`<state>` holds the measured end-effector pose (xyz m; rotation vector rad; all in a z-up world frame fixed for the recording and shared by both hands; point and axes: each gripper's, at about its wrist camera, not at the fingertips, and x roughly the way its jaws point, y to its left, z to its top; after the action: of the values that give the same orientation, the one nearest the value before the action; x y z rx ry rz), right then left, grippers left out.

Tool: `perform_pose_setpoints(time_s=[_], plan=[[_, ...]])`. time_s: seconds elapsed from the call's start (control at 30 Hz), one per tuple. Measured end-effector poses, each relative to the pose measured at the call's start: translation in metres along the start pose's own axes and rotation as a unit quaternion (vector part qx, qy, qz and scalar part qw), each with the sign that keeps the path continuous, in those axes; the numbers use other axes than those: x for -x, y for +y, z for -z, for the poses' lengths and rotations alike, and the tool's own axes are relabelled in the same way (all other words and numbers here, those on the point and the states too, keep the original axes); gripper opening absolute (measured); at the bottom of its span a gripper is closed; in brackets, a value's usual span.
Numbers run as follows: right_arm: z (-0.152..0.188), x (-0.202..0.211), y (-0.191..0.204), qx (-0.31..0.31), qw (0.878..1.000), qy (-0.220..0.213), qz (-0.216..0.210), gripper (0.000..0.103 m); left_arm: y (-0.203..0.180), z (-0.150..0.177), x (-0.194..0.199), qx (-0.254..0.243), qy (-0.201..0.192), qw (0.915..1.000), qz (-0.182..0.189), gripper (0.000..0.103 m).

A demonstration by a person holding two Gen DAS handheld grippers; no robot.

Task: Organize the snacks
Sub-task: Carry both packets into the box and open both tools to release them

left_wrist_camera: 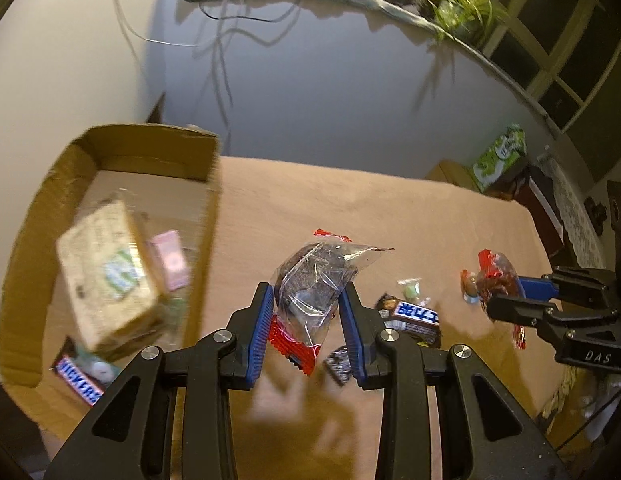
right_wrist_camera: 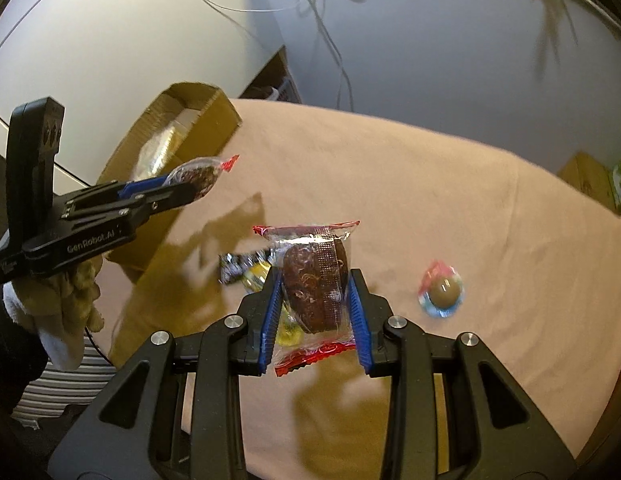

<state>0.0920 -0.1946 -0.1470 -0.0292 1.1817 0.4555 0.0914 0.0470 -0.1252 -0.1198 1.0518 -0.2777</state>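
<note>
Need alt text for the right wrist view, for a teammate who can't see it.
The right gripper clamps a clear-wrapped brown cake above a tan tablecloth. To its left the left gripper holds a similar cake near an open cardboard box; a small round candy lies to the right.

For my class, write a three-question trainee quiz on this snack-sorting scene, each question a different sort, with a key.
1. True or false: the left tool and the right tool each grip a clear-wrapped dark pastry.
2. Where does the cardboard box sit relative to the left tool in its own view? A) left B) right C) directly behind it
3. Fill in: the round brown sweet lies on the ____ cloth.

Key: 1 true; 2 A; 3 beige.
</note>
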Motion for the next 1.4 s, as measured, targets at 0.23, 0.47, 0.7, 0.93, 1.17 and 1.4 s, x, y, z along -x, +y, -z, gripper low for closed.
perform_pose_setpoints(time_s=[0.23,0.47,0.7,0.93,1.17,1.4], plan=[[-0.033,-0.003,0.031,0.04,0.999,-0.011,-0.01,0.033,0.025,0.0,0.019,0.031,-0.021,0.9992,-0.016,0.032],[-0.065,-0.014,0.062,0.077,0.997,-0.017,-0.017,0.033,0.047,0.003,0.032,0.056,-0.036,0.9971,-0.037,0.032],[-0.089,-0.03,0.089,0.104,0.994,-0.015,-0.028,0.033,0.072,0.008,0.04,0.081,-0.043,0.9944,-0.053,0.032],[-0.112,-0.051,0.115,0.125,0.992,-0.009,-0.032,0.033,0.094,0.013,0.046,0.102,-0.048,0.9913,-0.068,0.032],[-0.128,-0.075,0.141,0.148,0.988,0.003,-0.031,0.033,0.115,0.02,0.051,0.122,-0.05,0.9877,-0.083,0.032],[-0.141,-0.098,0.159,0.16,0.987,0.015,-0.03,0.033,0.127,0.025,0.053,0.135,-0.05,0.9852,-0.093,0.032]])
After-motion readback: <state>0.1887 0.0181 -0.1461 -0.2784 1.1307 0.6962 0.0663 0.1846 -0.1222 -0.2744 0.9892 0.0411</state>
